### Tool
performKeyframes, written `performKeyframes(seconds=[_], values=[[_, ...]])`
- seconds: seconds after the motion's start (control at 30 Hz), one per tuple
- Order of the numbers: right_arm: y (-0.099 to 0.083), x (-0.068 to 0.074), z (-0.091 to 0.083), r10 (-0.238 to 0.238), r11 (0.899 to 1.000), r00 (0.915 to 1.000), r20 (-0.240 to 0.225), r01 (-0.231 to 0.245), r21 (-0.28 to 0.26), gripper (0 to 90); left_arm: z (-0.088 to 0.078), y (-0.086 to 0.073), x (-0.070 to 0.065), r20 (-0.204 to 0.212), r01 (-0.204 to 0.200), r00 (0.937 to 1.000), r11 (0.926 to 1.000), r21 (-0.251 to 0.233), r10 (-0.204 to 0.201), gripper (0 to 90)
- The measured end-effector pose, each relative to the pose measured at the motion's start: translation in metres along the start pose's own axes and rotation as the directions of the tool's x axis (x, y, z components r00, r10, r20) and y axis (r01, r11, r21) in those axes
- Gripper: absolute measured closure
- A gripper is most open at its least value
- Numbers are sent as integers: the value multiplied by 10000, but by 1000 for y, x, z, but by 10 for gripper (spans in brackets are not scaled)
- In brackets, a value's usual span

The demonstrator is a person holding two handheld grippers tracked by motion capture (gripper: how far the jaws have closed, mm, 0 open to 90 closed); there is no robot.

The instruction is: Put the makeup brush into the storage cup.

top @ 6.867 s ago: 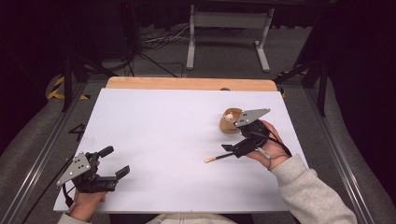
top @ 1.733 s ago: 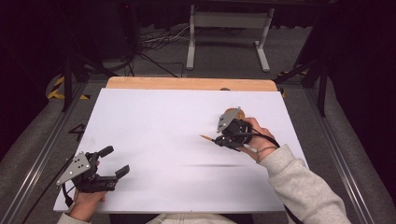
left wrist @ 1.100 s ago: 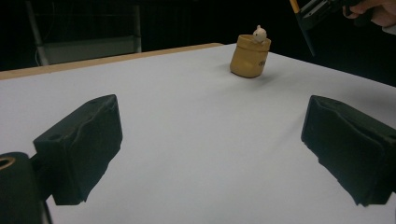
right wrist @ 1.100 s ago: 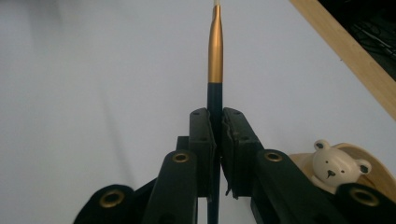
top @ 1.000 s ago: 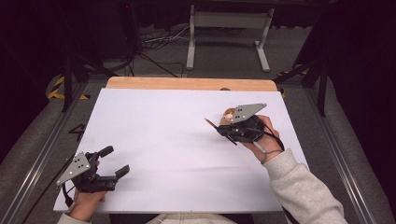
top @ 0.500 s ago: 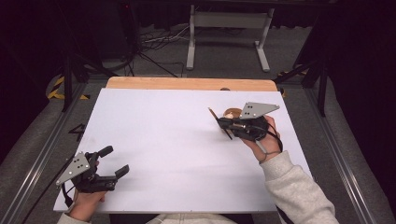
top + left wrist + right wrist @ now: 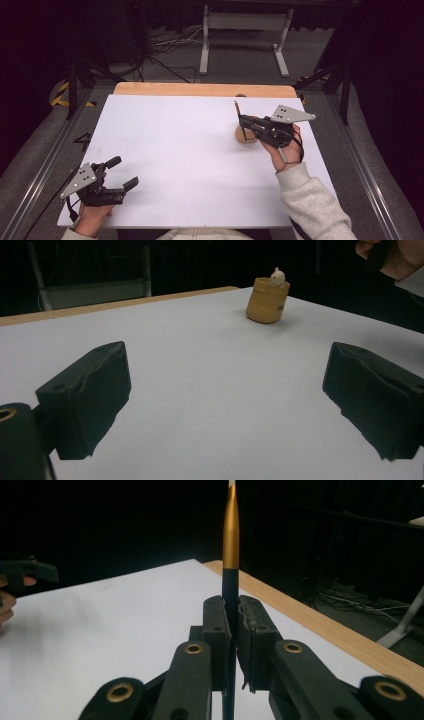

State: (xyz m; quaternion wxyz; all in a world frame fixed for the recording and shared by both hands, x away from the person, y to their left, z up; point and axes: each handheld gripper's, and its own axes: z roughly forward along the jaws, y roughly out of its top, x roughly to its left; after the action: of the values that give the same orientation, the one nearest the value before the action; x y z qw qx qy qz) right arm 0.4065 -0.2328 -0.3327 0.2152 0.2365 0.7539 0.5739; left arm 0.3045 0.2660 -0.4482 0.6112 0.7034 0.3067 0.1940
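R gripper is clamped on a slim black pen w/ gold-coloured metal tip section; in right gripper view my two pads press its black barrel from both sides, gold end pointing away from me. High view: pen is held near upright, its lower end just above or at the mouth of the small tan cylindrical holder pot on the far-right part of the white table sheet; can't tell if the end is inside the rim yet. L gripper sits at the near-left corner, jaws wide apart, nothing between them; left gripper view shows the pot w/ a small pale figure on its rim. Status, by my reading: pickup done, pen lifted and oriented. Remaining: lower pen into pot, release, withdraw
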Motion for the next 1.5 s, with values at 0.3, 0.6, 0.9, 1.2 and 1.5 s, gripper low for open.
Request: performKeyframes(seconds=[0.3, 0.6, 0.9, 1.2, 1.5], values=[[-4, -9, -2, 399, 9977, 9961, 788, -353, -586, 831, 0, 0, 0, 5, -49, 10000, 10000, 32, 49, 60], [-5, -19, 1, 727, 9941, 9837, 1646, -582, -913, 831, 0, 0, 0, 28, -15, 10000, 10000, 43, 15, 60], [-4, -25, 5, 700, 9944, 9710, 2284, -498, -931, 831, 0, 0, 0, 29, -35, 10000, 10000, 49, 35, 60], [-6, -38, 9, 1130, 9909, 9581, 2634, -893, -1002, 831, 0, 0, 0, 33, -30, 10000, 10000, 45, 30, 60], [-9, -51, 14, 1169, 9910, 9414, 3163, -899, -988, 832, 0, 0, 0, 23, -24, 10000, 10000, 8, 24, 60]])
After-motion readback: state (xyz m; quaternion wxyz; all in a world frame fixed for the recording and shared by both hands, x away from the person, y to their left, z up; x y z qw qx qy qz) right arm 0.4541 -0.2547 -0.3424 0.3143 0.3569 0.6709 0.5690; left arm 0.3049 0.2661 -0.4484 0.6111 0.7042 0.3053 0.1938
